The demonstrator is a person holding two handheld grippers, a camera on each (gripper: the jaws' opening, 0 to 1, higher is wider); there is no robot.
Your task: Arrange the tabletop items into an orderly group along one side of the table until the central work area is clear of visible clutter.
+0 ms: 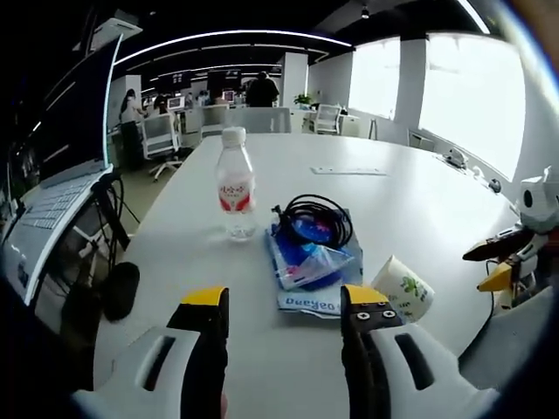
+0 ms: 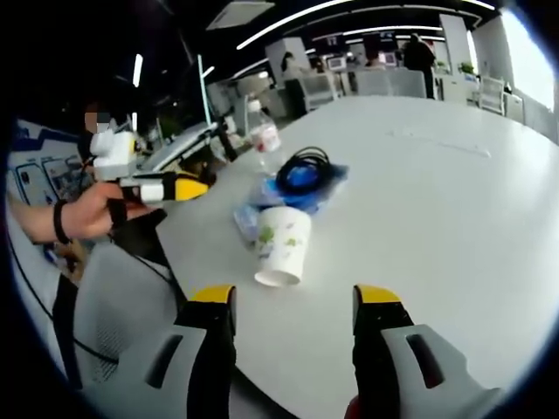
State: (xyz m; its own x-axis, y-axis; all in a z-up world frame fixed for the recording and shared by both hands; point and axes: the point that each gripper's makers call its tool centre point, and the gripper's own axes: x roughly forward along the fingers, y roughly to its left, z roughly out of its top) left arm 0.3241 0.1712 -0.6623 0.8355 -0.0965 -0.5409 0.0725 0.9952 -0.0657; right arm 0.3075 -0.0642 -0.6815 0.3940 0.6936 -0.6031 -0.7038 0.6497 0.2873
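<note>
A: In the left gripper view, our left hand-held gripper (image 1: pixel 284 305) holds its 2 jaws wide apart with nothing between them, hovering over the near edge of the white desk (image 1: pixel 393 201).

B: Same with our right hand-held gripper (image 2: pixel 296 301) in the right gripper view: jaws wide, nothing gripped, just short of a paper cup (image 2: pixel 283 244).

A: That cup (image 1: pixel 402 288) lies on its side, printed with green leaves, just beside a blue plastic packet (image 1: pixel 310 262).

B: We see its open mouth facing our right jaws. A coil of black cable (image 2: pixel 304 168) sits on top of the blue packet (image 2: pixel 262 205) behind it.

A: From our side the black cable (image 1: pixel 316 218) rests on the packet's far half, and a clear water bottle (image 1: pixel 236 183) with a red label stands upright just to the packet's left, near it but apart.

B: The bottle (image 2: pixel 265 133) looks small past the cable in the right gripper view.

A: A laptop (image 1: pixel 61 166) stands open at the far left.
</note>
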